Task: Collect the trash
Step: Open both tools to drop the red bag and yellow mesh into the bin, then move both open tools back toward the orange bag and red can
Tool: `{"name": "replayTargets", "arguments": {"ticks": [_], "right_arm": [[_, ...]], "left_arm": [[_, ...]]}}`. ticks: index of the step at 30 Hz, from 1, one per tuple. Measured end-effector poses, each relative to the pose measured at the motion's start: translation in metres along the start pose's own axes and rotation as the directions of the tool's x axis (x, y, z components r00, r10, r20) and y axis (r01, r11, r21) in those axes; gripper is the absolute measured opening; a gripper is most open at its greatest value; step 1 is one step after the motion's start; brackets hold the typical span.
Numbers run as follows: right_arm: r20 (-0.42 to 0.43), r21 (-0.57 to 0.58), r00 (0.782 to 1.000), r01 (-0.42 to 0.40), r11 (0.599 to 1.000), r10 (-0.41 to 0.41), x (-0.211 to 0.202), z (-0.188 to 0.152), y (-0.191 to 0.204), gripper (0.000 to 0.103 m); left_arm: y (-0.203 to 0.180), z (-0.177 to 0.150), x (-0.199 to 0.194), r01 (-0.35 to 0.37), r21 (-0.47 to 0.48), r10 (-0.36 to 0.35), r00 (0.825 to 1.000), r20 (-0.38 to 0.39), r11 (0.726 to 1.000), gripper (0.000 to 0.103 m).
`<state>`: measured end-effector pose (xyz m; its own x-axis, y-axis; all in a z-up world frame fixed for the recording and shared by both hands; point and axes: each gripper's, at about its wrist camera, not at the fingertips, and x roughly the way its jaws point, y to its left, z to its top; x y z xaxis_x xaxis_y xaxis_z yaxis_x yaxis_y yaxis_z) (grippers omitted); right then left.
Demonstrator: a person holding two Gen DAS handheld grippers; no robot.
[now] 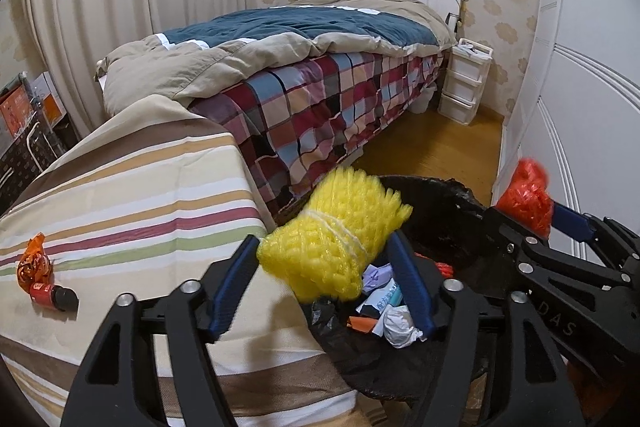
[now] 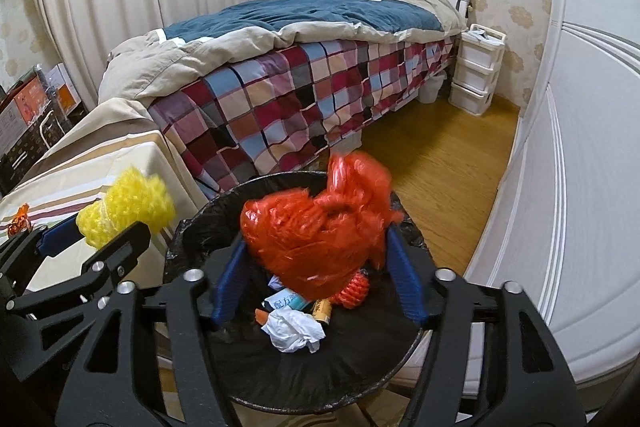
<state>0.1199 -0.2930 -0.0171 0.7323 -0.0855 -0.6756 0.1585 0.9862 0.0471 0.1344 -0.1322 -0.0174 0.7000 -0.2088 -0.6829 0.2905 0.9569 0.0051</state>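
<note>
My left gripper [image 1: 324, 251] is shut on a yellow foam net [image 1: 336, 239] and holds it at the left rim of a black-lined trash bin [image 1: 464, 203]. The net also shows in the right wrist view [image 2: 128, 207]. My right gripper [image 2: 316, 247] is shut on a crumpled red plastic bag [image 2: 316, 239] right above the bin [image 2: 192, 231]. The red bag also shows in the left wrist view [image 1: 526, 195]. Inside the bin lie white crumpled paper [image 2: 294, 335], a small carton, and other scraps. An orange wrapper [image 1: 34, 263] and a small red bottle [image 1: 52, 297] lie on the striped cloth.
A striped cloth-covered surface [image 1: 140, 187] stands left of the bin. A bed with a checkered sheet [image 2: 320, 83] is behind. White drawers [image 2: 478, 75] stand by the headboard. A white wardrobe [image 2: 580, 147] runs along the right. Wood floor [image 2: 440, 163] lies between.
</note>
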Motion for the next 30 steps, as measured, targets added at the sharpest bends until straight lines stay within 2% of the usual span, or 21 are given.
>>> {"name": "replayTargets", "arguments": {"ticks": [1, 5, 20, 22, 30], "right_arm": [[0.002, 0.001, 1.0, 0.004, 1.0, -0.004, 0.0, 0.0, 0.0, 0.066], [0.01, 0.011, 1.0, 0.021, 1.0, -0.021, -0.002, 0.001, -0.002, 0.07], [0.032, 0.001, 0.997, 0.073, 0.997, -0.074, -0.012, 0.001, 0.001, 0.085], [0.037, 0.001, 0.997, 0.075, 0.997, -0.074, -0.014, 0.001, 0.002, 0.088], [0.043, -0.024, 0.998, 0.04, 0.999, -0.039, -0.022, 0.002, 0.024, 0.089]], "left_arm": [[0.001, -0.001, 0.0, -0.003, -0.003, 0.003, 1.0, 0.0, 1.0, 0.074], [0.003, -0.003, -0.001, -0.015, -0.008, 0.015, 1.0, -0.002, 1.0, 0.078], [0.033, -0.01, -0.018, -0.089, -0.034, 0.089, 0.996, 0.017, 0.995, 0.085], [0.042, -0.011, -0.022, -0.098, -0.048, 0.099, 0.995, 0.02, 0.994, 0.086], [0.076, -0.021, -0.043, -0.155, -0.08, 0.158, 0.987, 0.034, 0.985, 0.086]]}}
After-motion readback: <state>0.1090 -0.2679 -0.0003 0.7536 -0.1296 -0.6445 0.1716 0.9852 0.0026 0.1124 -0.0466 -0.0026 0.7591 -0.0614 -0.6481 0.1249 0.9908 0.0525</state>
